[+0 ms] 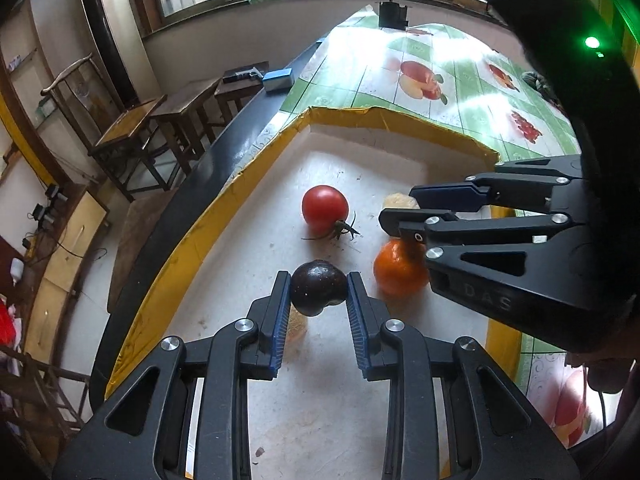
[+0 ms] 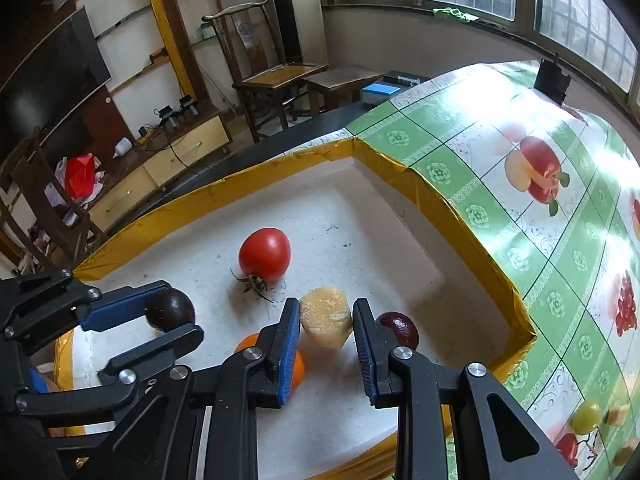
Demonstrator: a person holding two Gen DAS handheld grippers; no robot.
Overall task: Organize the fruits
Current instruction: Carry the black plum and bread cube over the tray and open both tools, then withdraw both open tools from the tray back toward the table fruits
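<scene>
The left gripper [image 1: 319, 290] squeezes a dark plum [image 1: 318, 287] over the white tray [image 1: 352, 412]. The right gripper [image 2: 326, 322] pinches a pale yellow chunk [image 2: 326, 317] there. Its black side reads "DAS". A tomato [image 1: 324, 209] and orange [image 1: 398, 268] lie in the tray.

both tools, left tool [image 1: 319, 292] and right tool [image 2: 326, 320], are built of black links, joined by silver screws, faced with ribbed blue pads [image 1: 280, 316]
</scene>
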